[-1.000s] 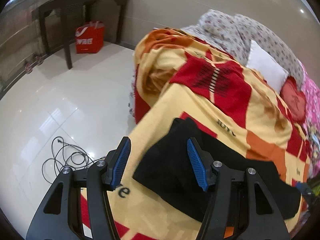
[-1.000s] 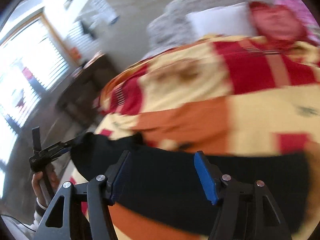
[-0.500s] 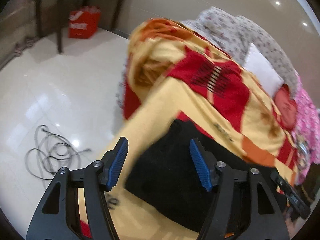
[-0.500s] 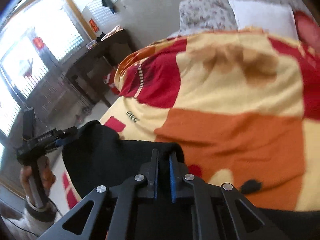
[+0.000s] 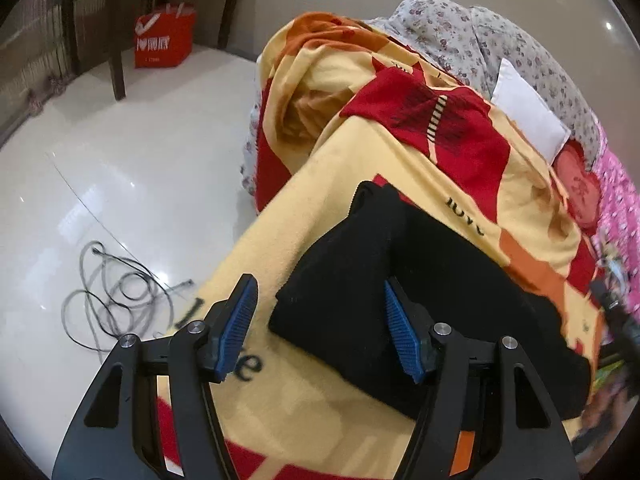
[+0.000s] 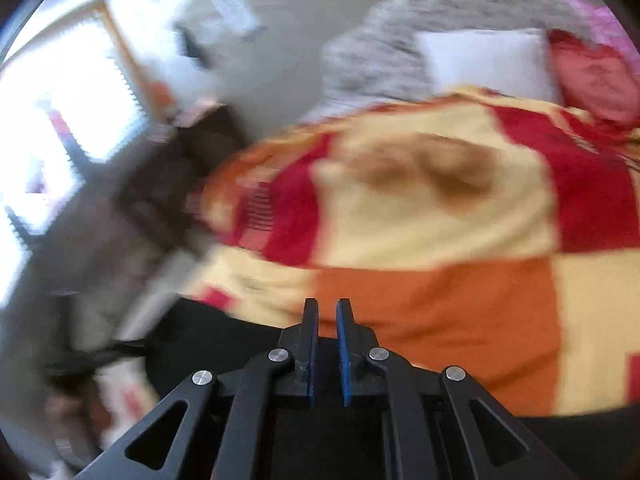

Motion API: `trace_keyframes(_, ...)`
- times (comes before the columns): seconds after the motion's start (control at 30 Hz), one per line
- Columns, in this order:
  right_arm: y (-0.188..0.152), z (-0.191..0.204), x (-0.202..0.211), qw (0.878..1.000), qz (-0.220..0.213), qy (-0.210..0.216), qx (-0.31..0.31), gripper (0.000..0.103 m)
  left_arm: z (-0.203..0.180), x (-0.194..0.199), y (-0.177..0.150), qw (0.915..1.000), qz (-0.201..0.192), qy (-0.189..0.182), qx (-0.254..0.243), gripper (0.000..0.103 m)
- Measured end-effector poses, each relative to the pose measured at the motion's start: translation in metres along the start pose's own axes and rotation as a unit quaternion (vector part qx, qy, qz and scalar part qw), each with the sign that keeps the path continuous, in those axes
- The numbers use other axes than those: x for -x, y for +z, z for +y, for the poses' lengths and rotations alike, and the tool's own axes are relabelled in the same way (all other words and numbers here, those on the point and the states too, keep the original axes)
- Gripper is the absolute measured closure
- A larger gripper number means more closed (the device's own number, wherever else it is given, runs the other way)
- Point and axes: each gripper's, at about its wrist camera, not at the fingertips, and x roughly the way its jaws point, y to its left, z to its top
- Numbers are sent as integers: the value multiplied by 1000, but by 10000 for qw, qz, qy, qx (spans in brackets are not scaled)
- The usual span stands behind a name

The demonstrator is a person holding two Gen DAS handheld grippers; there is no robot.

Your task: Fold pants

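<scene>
The black pants point(image 5: 400, 280) lie folded on the yellow, red and orange blanket point(image 5: 360, 152) near the bed's corner. My left gripper point(image 5: 320, 328) is open, hovering just above the pants' near left edge, holding nothing. In the blurred right wrist view my right gripper point(image 6: 326, 344) has its blue pads almost together with a thin gap. The black pants point(image 6: 224, 340) show just under and behind it. Whether cloth is pinched between the pads is hidden.
White tiled floor point(image 5: 120, 168) lies left of the bed with a coiled grey cable point(image 5: 116, 296). A red bag point(image 5: 164, 40) stands under a dark wooden table point(image 5: 116, 12). A white pillow point(image 5: 528, 112) and floral bedding point(image 5: 480, 28) lie at the bed's head.
My right gripper went from wide open to nearly shut over the pants and is now moving fast. My left gripper stayed open and shifted slightly over the pants' edge.
</scene>
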Motion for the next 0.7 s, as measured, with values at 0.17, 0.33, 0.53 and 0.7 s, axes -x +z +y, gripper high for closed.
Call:
trace_keyframes(0.17, 4, 78, -86, 9896, 935, 252, 1063, 92, -1, -3, -12, 10000, -17, 3, -34, 39)
trace_keyframes(0.33, 0, 129, -166, 9665, 1508, -23, 2076, 92, 6, -1, -15, 9999, -28, -138, 40, 39)
trace_keyframes(0.53, 1, 147, -229, 9510, 1881, -154, 2447, 92, 6, -1, -15, 9998, -91, -182, -73, 39)
trace_keyframes(0.7, 8, 160, -261, 9536, 1930, 116, 2306, 92, 12, -4, -11, 9997, -74, -252, 9, 39)
